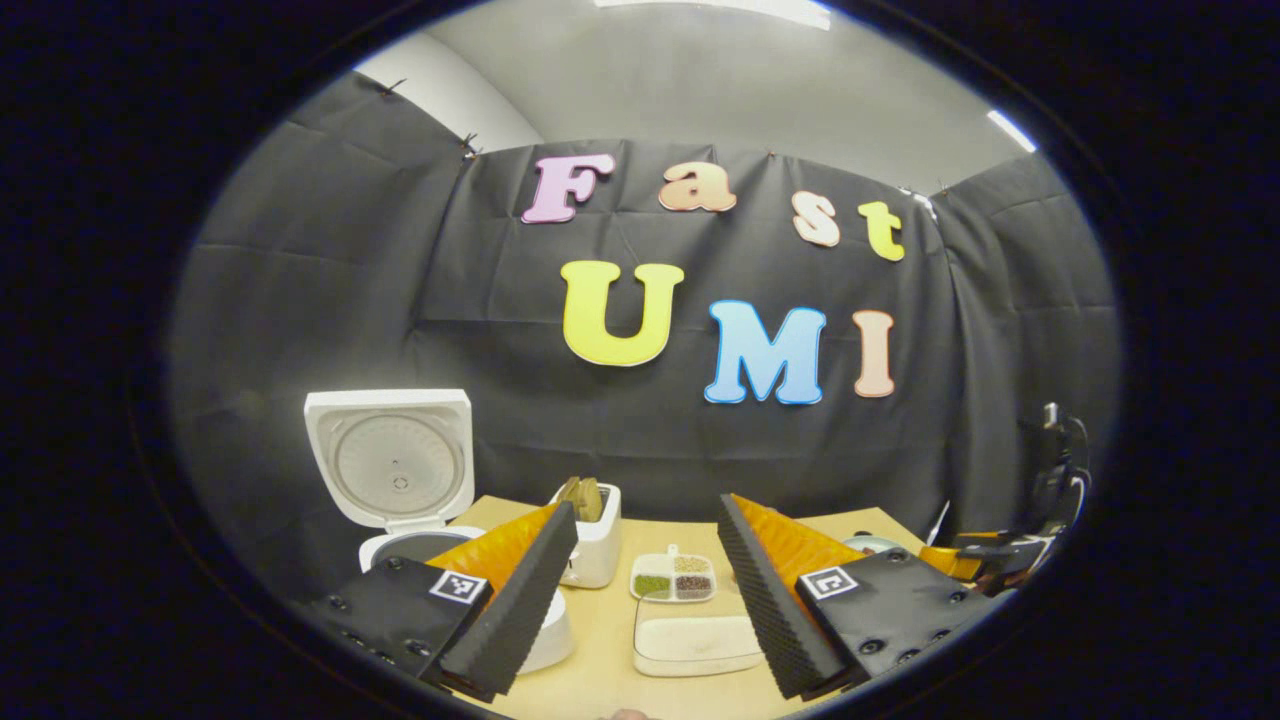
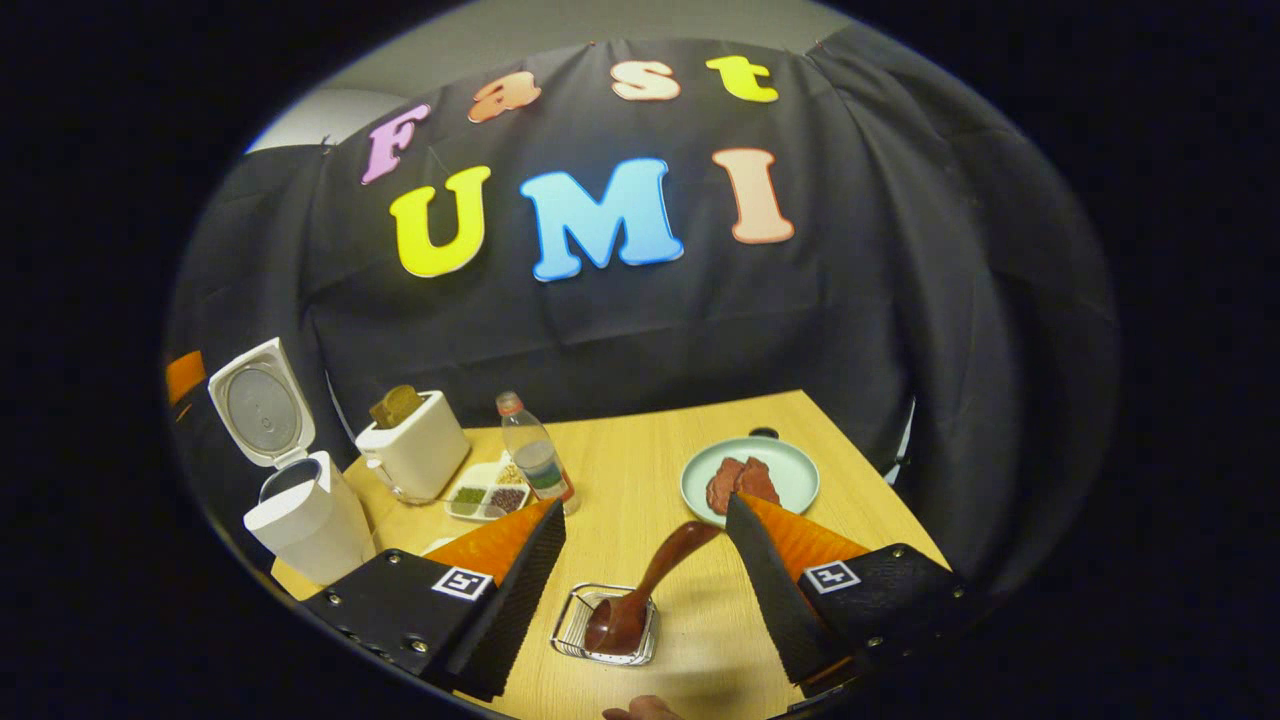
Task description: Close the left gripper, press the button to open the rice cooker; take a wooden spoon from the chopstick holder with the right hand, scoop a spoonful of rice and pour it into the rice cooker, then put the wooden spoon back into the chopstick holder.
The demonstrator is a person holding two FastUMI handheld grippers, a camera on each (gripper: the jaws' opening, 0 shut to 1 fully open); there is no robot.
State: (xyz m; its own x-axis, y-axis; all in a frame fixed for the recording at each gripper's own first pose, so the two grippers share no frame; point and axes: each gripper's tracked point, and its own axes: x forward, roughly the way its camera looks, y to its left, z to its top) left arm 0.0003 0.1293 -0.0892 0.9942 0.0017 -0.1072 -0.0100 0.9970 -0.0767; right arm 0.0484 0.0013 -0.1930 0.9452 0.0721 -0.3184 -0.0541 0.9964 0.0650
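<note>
Staged recording booth: black cloth wall behind a wooden table of kitchen props.

Table: rice cooker at left edge, lid up. Toaster right of it, toward the back edge. Divided dish and bottle right of toaster. Plate near right edge. Wire holder at front edge, wooden spoon standing in it.
</note>
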